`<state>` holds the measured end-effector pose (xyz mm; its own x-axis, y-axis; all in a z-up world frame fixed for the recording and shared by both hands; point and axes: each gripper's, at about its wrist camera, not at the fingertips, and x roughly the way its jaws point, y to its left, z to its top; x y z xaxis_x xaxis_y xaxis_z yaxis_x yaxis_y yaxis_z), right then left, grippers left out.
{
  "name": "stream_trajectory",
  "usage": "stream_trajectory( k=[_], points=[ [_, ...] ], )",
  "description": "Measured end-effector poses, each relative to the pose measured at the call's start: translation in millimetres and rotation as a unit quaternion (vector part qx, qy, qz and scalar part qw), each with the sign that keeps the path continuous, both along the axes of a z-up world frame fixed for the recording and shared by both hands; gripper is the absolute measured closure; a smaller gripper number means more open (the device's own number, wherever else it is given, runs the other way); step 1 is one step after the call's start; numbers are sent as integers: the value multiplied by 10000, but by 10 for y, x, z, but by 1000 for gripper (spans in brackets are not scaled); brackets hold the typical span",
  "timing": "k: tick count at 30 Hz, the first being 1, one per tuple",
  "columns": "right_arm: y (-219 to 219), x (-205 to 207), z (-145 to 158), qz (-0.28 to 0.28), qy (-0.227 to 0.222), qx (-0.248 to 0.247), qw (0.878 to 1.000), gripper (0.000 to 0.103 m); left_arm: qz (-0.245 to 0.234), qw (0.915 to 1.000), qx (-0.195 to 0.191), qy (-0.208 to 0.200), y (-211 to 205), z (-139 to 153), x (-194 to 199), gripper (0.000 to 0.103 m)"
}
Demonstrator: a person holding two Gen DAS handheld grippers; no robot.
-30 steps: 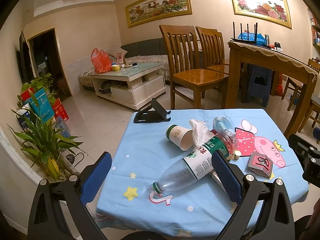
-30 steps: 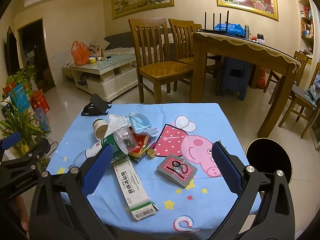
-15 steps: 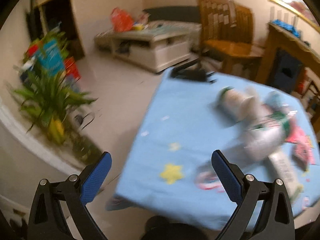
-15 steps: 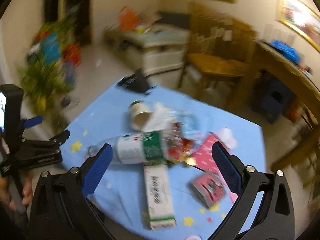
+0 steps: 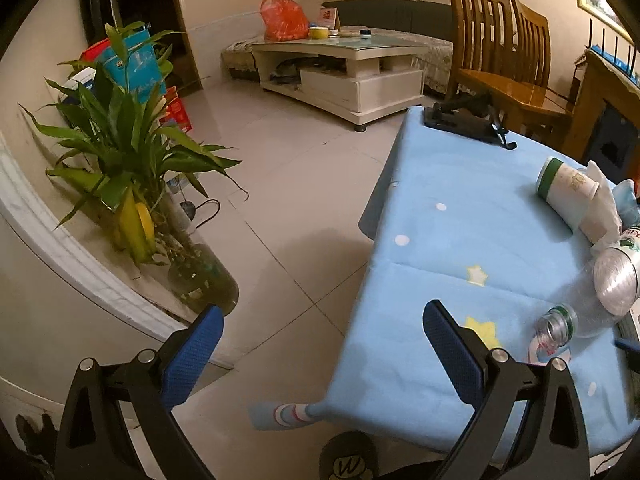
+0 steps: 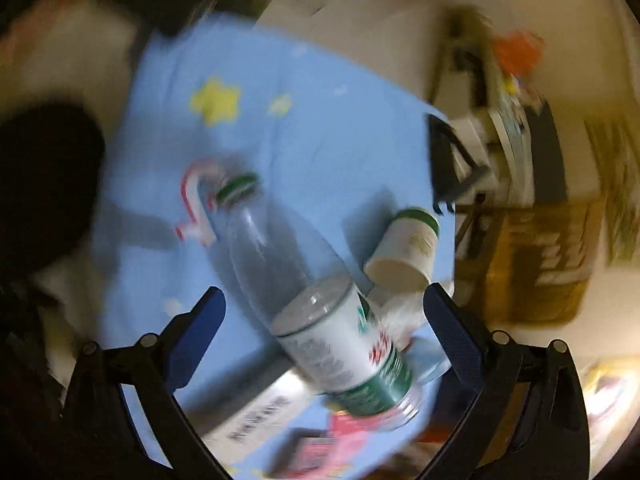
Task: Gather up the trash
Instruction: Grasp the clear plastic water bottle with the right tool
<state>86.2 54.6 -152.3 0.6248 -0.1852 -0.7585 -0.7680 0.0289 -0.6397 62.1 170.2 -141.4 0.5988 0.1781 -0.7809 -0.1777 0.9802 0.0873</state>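
Observation:
An empty clear plastic bottle (image 6: 304, 292) with a green-and-white label lies on the blue tablecloth (image 6: 320, 128); it also shows at the right edge of the left wrist view (image 5: 596, 300). A paper cup (image 6: 404, 248) lies on its side beside it, also in the left wrist view (image 5: 568, 190), with crumpled white tissue (image 5: 602, 212). A long white box (image 6: 256, 416) lies near the bottle. My right gripper (image 6: 320, 328) is open, its jaws on either side of the bottle's labelled part, just above it. My left gripper (image 5: 320, 352) is open and empty over the table's left edge.
A black phone stand (image 5: 464, 118) sits at the table's far corner. A potted plant (image 5: 128, 168) stands on the floor to the left, a white coffee table (image 5: 344, 68) farther back, wooden chairs (image 5: 500, 60) behind the table. A dark round bin (image 6: 44, 184) shows beside the table, blurred.
My right gripper has swung down and rolled over the bottle, which now lies between its open jaws. My left gripper has turned left, away from the trash, towards the floor and plant.

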Motion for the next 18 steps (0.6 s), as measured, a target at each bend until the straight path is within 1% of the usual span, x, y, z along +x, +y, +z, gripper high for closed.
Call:
stream_trajectory(
  k=[2,3,4,5,6,8,9,10,11,12,13,14,15,16,17,18],
  points=[
    [22,37,-204,35,-74,-348,9994,6,-67,10000,15,-34,-15,13,-2,6],
    [36,38,-303,62,20,-449,9990,17,-89,9999,15,-54,-20,26,-8,6],
    [50,18,-345,74,147,-435,9989,31,-93,9999,2,-66,-16,35,-16,6],
    [62,-3,-368,90,167,-415,9990,34,-86,9999,-15,-86,-21,45,-22,6],
    [44,-26,-337,68,243,-330,9991,34,-72,9999,-20,-111,-14,54,-22,6],
    [25,-75,-197,-36,416,61,9991,34,-46,9999,-21,-158,9,65,-7,6],
    [11,-80,-85,-84,377,273,9989,35,-56,9998,-65,-169,5,78,2,6],
    [-3,-69,112,-155,178,580,9980,35,-71,9998,-101,-178,-7,88,3,6],
    [-45,-53,251,-264,62,899,9956,35,-104,9996,-145,-196,-35,103,-1,6],
    [-115,-22,425,-431,19,1308,9905,35,-146,9995,-187,-209,-66,120,-8,6],
    [-238,31,665,-700,-26,1912,9791,35,-217,9992,-266,-209,-119,141,-14,6],
    [-393,84,903,-964,-65,2529,9627,35,-285,9988,-339,-209,-172,155,-23,6],
    [-651,130,1192,-1316,-90,3384,9317,35,-372,9982,-416,-208,-241,171,-42,6],
    [-900,145,1381,-1568,-112,3999,9030,35,-500,9973,-511,-195,-355,196,-70,6],
    [-1200,142,1566,-1859,-148,4692,8632,35,-613,9962,-596,-167,-452,218,-96,6],
    [-1442,135,1684,-2065,-164,5171,8305,35,-810,9936,-783,-105,-616,245,-133,6]
  ],
)
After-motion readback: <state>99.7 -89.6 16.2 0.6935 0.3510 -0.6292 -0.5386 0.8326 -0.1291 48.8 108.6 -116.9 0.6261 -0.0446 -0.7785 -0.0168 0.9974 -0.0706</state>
